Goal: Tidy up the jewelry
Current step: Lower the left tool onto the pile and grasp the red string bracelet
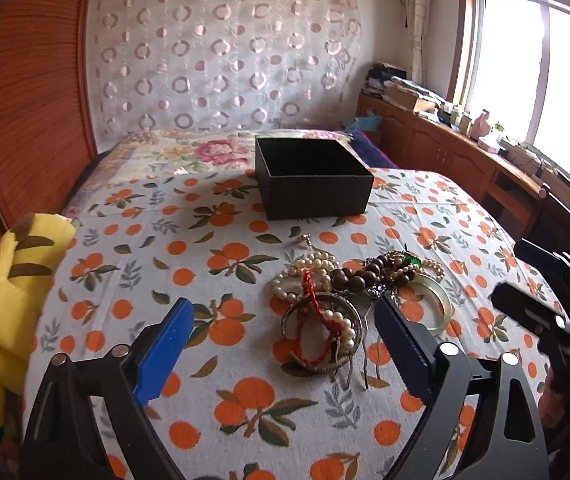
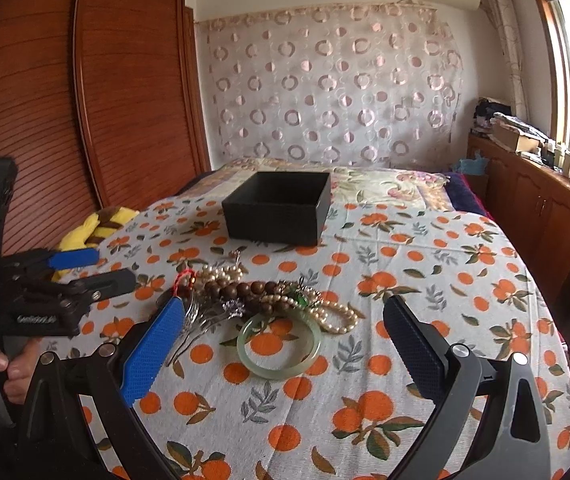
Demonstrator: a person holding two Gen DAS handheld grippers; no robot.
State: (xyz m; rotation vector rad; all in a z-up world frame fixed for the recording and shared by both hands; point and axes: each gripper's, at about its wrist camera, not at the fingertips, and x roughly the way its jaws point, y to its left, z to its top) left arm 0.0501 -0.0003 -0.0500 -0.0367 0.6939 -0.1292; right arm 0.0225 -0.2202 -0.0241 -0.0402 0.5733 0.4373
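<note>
Two tongs, both spread and empty: left gripper [image 1: 285, 344] low centre, right gripper [image 2: 285, 344] likewise. Tangled heap of pearl, wooden-bead and metal jewelry [image 1: 337, 292] lies mid-frame on orange-print cloth [image 1: 213, 360]; open black square box [image 1: 312, 176] beyond. Risk: lifting one strand likely drags its neighbours; pale green jade bangle [image 2: 279, 346] may slip from the pads.

The inside floor of the black box [image 1: 312, 176] is hidden by its near wall. In the tangled jewelry pile [image 1: 341, 280], strands overlap so single pieces cannot be separated. The yellow plush toy [image 1: 13, 304] is cut off by the bed's edge. Windowsill items [image 1: 481, 124] are too small to identify.
</note>
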